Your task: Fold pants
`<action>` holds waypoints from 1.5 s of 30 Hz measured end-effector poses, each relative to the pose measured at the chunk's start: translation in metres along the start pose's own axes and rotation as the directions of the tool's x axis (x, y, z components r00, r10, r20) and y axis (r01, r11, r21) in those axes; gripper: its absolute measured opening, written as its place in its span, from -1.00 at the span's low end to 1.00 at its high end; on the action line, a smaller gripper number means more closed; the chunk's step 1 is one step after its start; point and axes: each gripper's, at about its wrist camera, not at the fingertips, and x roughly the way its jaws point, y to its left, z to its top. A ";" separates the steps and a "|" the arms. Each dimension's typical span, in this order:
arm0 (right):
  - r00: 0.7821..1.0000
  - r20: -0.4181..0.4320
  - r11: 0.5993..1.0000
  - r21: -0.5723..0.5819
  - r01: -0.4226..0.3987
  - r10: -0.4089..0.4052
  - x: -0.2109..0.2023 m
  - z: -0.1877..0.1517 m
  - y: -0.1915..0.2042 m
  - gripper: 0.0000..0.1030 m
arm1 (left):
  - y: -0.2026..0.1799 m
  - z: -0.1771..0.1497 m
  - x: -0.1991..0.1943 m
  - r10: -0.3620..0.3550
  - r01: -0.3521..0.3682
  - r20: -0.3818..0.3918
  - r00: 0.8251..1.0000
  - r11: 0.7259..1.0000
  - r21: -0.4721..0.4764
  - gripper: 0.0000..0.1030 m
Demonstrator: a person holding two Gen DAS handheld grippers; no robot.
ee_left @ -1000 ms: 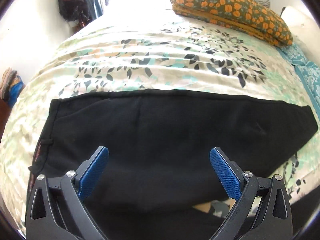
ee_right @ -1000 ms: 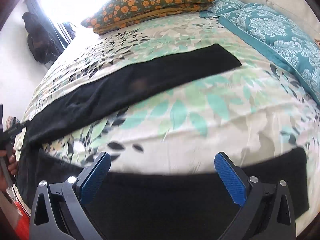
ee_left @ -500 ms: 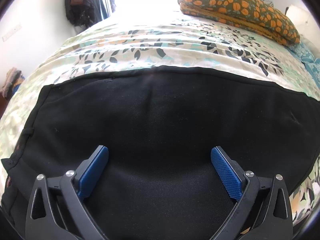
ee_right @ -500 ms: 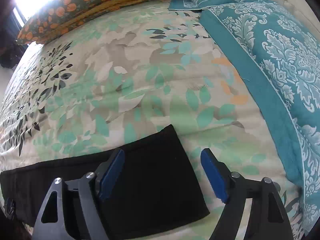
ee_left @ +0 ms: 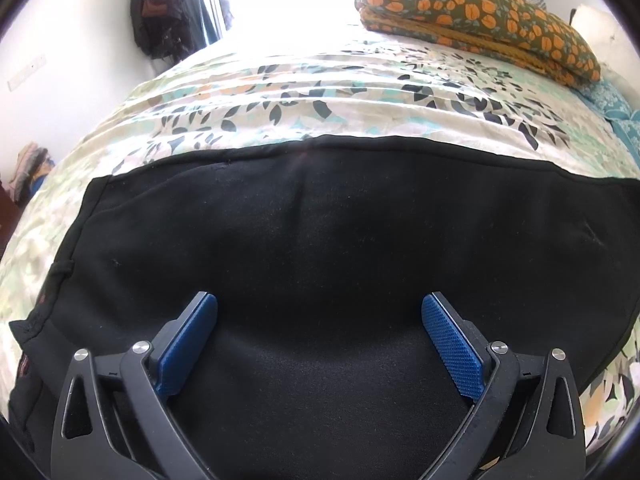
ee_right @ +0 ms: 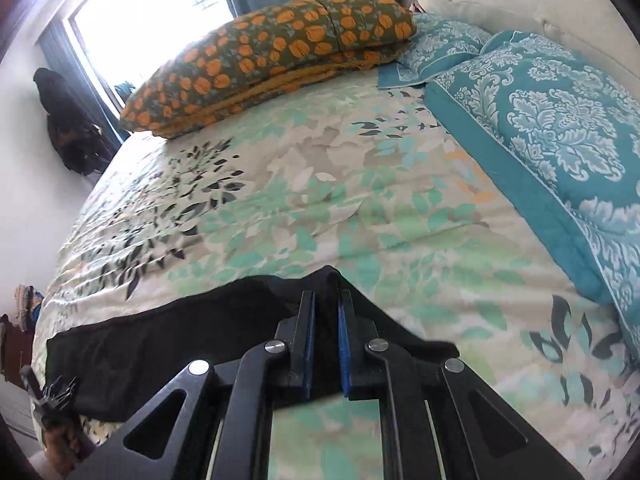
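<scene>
The black pants (ee_left: 328, 240) lie spread flat lengthwise across the leaf-print bed, smooth and matte (a belt loop shows at the waist end), one leg end raised.

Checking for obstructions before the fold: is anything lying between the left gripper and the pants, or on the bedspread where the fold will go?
Nothing visible. The open left gripper sits directly over the pants. The right gripper already pinches their end. The bedspread around them is bare.
</scene>
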 end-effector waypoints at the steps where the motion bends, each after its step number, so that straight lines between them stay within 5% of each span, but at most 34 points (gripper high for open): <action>1: 1.000 0.010 1.000 0.003 -0.028 0.028 -0.026 -0.022 0.004 -0.79 | 0.001 0.003 0.000 -0.002 0.002 -0.027 1.000 1.000 -0.001 0.99; 4: 0.997 0.037 0.997 0.041 -0.067 0.066 -0.087 -0.094 0.010 -0.79 | 0.008 0.012 -0.010 -0.034 0.029 -0.149 0.988 0.999 -0.034 0.97; 8: 0.996 0.080 0.985 0.167 -0.050 0.037 -0.124 -0.175 -0.013 -0.79 | 0.014 0.009 -0.043 -0.112 0.103 -0.157 0.981 0.993 -0.063 0.97; 11: 0.993 0.115 0.966 0.253 -0.050 0.021 -0.122 -0.205 -0.028 -0.78 | 0.008 0.012 -0.056 -0.152 0.141 -0.178 0.972 0.987 -0.073 0.97; 21: 0.982 0.187 0.968 0.241 -0.065 0.019 -0.121 -0.203 -0.035 -0.78 | -0.042 0.068 -0.030 -0.350 0.288 -0.215 0.912 0.918 -0.273 0.97; 25: 0.985 0.173 0.968 0.241 -0.070 0.028 -0.116 -0.207 -0.040 -0.78 | -0.070 0.101 -0.015 -0.359 0.316 -0.164 0.919 0.918 -0.242 0.97; 29: 0.985 0.173 0.970 0.235 -0.067 0.026 -0.117 -0.207 -0.044 -0.78 | -0.081 0.104 0.023 -0.359 0.275 -0.237 0.903 0.905 -0.325 0.97; 33: 0.980 0.195 0.969 0.236 -0.073 0.027 -0.122 -0.207 -0.048 -0.78 | -0.071 0.093 0.034 -0.326 0.223 -0.212 0.921 0.890 -0.397 0.89; 34: 0.980 0.199 0.969 0.236 -0.073 0.026 -0.123 -0.206 -0.049 -0.78 | -0.065 0.091 0.031 -0.342 0.241 -0.180 0.922 0.873 -0.424 0.53; 36: 0.980 0.196 0.967 0.243 -0.072 0.024 -0.123 -0.206 -0.051 -0.78 | -0.057 0.091 0.035 -0.386 0.254 -0.213 0.897 0.847 -0.467 -0.88; 40: 0.984 0.176 0.965 0.247 -0.084 0.040 -0.118 -0.191 -0.053 -0.78 | -0.032 0.090 0.004 -0.491 0.352 -0.151 0.858 0.776 -0.524 -0.91; 43: 0.976 0.208 0.986 0.141 -0.088 0.057 -0.146 -0.169 -0.040 -0.78 | -0.013 0.076 -0.057 -0.525 0.439 -0.075 0.848 0.773 -0.458 -0.91; 45: 0.984 0.158 0.996 0.021 -0.082 0.078 -0.165 -0.166 -0.028 -0.78 | 0.004 0.049 -0.094 -0.547 0.476 -0.058 0.835 0.771 -0.423 -0.91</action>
